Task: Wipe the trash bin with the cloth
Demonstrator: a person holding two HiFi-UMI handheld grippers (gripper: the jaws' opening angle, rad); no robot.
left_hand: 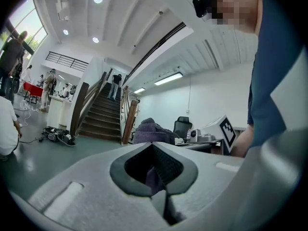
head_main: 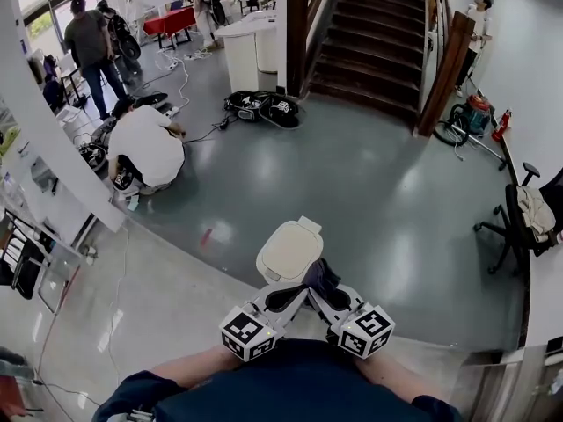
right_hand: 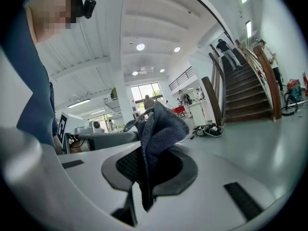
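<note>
The left gripper [left_hand: 156,173] has its jaws drawn together, and a thin purple fold of the cloth [left_hand: 153,176] is pinched between the ribbed pads. The rest of the cloth bunches up just beyond the jaw tips. The right gripper [right_hand: 144,177] is also closed on the cloth [right_hand: 159,126]. A thick fold stands up out of its jaws and a narrow tail hangs down between them.

In the head view the left gripper [head_main: 290,297] and the right gripper [head_main: 332,299] angle in towards each other, close in front of the person's body. Their tips nearly meet under the dark bundle of cloth [head_main: 321,275].

The trash bin [head_main: 288,251] stands on the grey floor [head_main: 396,209] just beyond the grippers. It shows only its cream lid with a small tab at the far edge. The cloth lies over the lid's near right edge, but whether it presses on the lid cannot be told. The bin's sides are hidden below the lid and behind the grippers, and neither gripper view shows the bin. Each gripper view catches the other gripper's marker cube off to one side, partly cut off by the person's arm.
</note>
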